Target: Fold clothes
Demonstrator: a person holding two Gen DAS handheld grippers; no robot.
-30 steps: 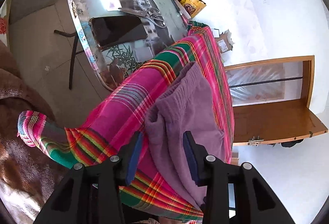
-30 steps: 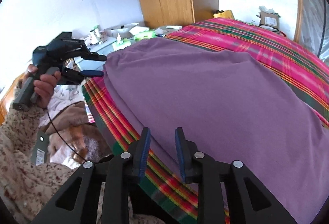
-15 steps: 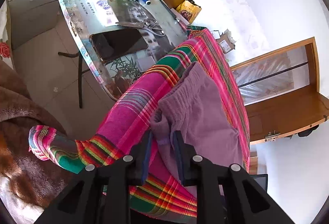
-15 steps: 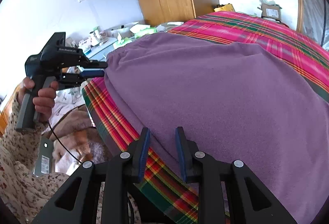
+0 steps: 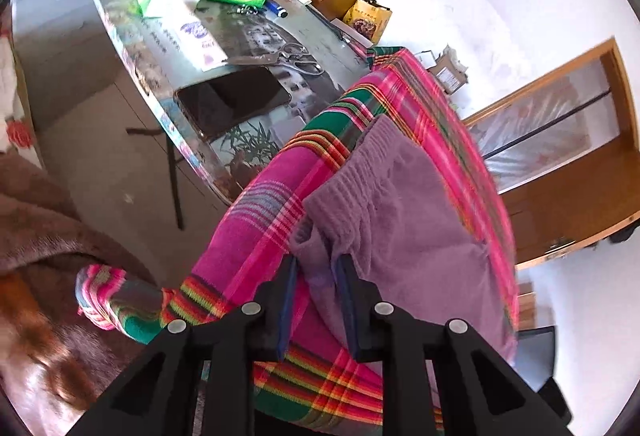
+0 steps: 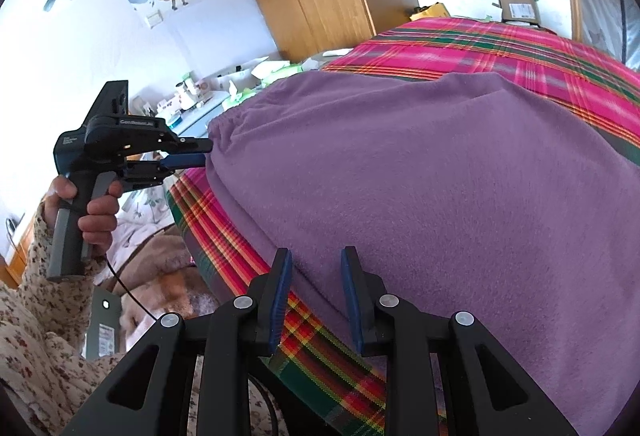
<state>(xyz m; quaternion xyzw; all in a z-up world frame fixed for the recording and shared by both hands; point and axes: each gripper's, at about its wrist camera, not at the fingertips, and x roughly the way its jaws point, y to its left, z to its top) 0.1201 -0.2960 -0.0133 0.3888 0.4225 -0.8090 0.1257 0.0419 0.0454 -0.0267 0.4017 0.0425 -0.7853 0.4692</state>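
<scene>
Clothes: purple pants (image 6: 420,172) lie flat on the striped blanket (image 6: 500,48), filling the middle of the right view.
Feel: they look soft, light and floppy. They will sag, so it is best to hold them at the edges.
Left gripper (image 5: 316,268): nearly closed, pinching the stretchy waist corner (image 5: 312,236), low in its view.
Right gripper (image 6: 316,276): partly closed around the pants' near edge; a firm pinch is hard to see.
Nearby: a table (image 5: 120,36) with a phone (image 5: 232,100), upper left.

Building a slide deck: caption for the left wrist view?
Left gripper pinching the purple garment's corner on a plaid bedspread, cluttered table behind.
</scene>
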